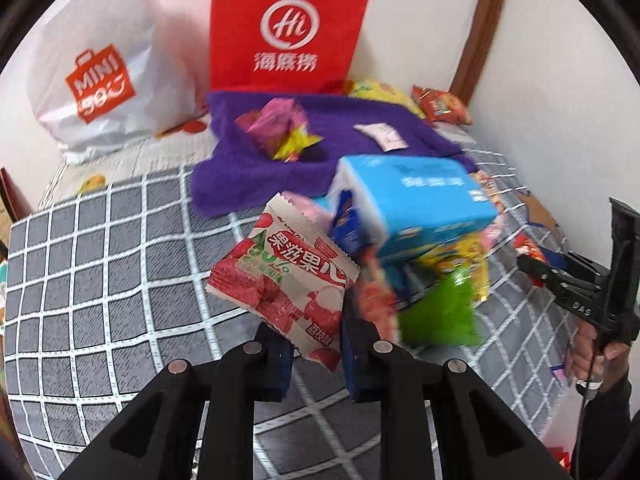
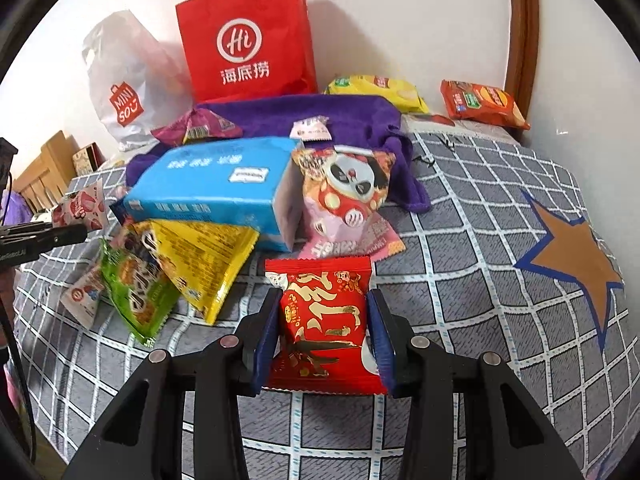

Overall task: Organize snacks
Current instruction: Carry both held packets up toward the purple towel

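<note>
Two grippers are each clamping a snack in front of the tall red paper bag (image 2: 244, 36): the left gripper (image 1: 314, 350) is pinching the white lychee-candy packet (image 1: 284, 276) by one corner, which may slip free, while the right gripper (image 2: 322, 338) is squeezing the red foil packet (image 2: 324, 320).

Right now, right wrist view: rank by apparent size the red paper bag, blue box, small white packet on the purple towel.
1. red paper bag
2. blue box, slightly smaller though nearer
3. small white packet
</note>
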Demonstrator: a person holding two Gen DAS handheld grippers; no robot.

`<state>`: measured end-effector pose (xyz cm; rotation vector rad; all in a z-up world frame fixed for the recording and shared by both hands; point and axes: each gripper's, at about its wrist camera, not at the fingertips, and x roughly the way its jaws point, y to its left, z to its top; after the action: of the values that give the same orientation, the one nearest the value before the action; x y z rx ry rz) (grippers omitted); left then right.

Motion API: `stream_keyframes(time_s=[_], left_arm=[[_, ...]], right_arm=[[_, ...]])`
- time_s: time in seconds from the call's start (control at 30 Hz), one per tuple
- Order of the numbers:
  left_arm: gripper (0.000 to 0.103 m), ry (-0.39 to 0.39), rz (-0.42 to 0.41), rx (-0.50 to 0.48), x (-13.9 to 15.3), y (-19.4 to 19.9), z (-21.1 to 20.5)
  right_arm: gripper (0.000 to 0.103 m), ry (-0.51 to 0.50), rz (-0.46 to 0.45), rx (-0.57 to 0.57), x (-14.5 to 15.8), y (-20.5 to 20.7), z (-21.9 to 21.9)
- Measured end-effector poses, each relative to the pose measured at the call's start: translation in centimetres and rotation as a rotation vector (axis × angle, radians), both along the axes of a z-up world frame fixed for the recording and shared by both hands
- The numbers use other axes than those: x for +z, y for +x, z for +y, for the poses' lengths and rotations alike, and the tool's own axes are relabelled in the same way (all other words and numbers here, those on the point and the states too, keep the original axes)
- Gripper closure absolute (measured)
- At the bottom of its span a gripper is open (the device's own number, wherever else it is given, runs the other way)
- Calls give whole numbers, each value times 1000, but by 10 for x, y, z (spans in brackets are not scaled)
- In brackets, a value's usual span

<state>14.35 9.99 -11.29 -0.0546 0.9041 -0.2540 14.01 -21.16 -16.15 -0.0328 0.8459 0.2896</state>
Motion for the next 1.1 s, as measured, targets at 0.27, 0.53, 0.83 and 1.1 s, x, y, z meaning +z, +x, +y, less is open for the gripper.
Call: stream_keyframes(time_s=[0.27, 0.53, 0.83, 1.1], left_arm=[[84, -16, -21, -15, 14, 0, -16], [84, -28, -43, -53, 31, 1, -38], [84, -74, -64, -81, 53, 20, -55], [84, -79, -81, -69, 72, 41, -60]], right_arm=[[61, 1, -19, 1, 15, 4, 1], [61, 6, -65, 33, 39, 13, 15], [61, 3, -109, 64, 71, 39, 38], [61, 4, -132, 66, 93, 70, 43]])
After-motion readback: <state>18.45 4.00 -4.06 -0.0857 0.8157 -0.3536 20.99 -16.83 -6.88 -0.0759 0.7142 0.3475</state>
